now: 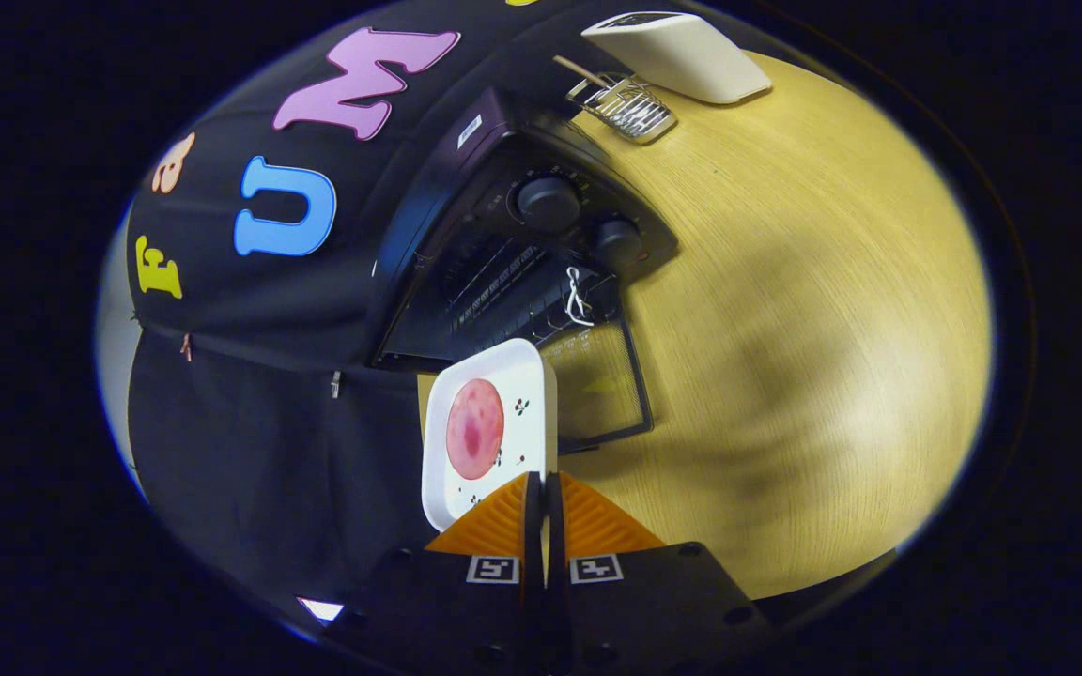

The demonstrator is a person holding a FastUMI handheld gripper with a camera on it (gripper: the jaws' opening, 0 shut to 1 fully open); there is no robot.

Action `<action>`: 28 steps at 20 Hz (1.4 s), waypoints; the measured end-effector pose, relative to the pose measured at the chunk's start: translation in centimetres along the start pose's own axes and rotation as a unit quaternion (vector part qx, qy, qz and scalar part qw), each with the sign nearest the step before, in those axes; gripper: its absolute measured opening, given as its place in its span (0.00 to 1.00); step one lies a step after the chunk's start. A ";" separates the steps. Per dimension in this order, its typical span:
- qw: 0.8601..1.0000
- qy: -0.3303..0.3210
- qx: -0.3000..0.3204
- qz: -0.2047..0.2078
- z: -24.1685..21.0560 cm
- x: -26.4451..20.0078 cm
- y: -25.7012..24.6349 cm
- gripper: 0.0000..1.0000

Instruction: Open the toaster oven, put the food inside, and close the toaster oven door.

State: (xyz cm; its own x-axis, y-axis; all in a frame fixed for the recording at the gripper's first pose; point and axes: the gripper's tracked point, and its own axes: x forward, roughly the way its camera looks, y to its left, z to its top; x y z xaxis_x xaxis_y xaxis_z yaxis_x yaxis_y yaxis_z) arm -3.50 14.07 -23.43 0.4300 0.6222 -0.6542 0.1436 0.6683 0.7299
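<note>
**Plate in the grip, oven open ahead**

Gripper view: my gripper [542, 493] has its fingers nearly together, clamped on the near edge of the plate [489, 427], one finger on each face of the rim. The plate is white and square-cornered, and it sticks out ahead of the fingers, so the thin edge is what I hold. I judge that hold is chosen to let the plate slide in flat. On the plate lies the food [475, 428], a round pink slice, sitting near the middle where it is least likely to slip off.

Beyond the plate stands the oven [466, 216], dark, with two knobs [548, 202] beside its mouth. Its door [602, 380] is dropped open and lies over the table [785, 329], so the rack [513, 291] inside is exposed just past the plate's far edge. So opening looks done; loading is the step in hand and closing remains.

Well beyond the oven sit a small wire basket [630, 105] and a pale box [677, 52].
</note>
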 end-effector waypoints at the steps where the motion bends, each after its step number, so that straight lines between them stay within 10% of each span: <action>1: 1.000 -0.007 0.003 -0.002 0.3 0.6 0.2 0.05; 28: 0.955 -0.240 0.173 -0.019 11.3 12.9 3.2 0.05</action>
State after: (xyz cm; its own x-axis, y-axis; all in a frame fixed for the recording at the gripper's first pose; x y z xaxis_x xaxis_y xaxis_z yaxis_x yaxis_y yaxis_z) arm 12.58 19.63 -27.29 0.7662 0.2850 -0.5759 0.4175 0.4606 0.7833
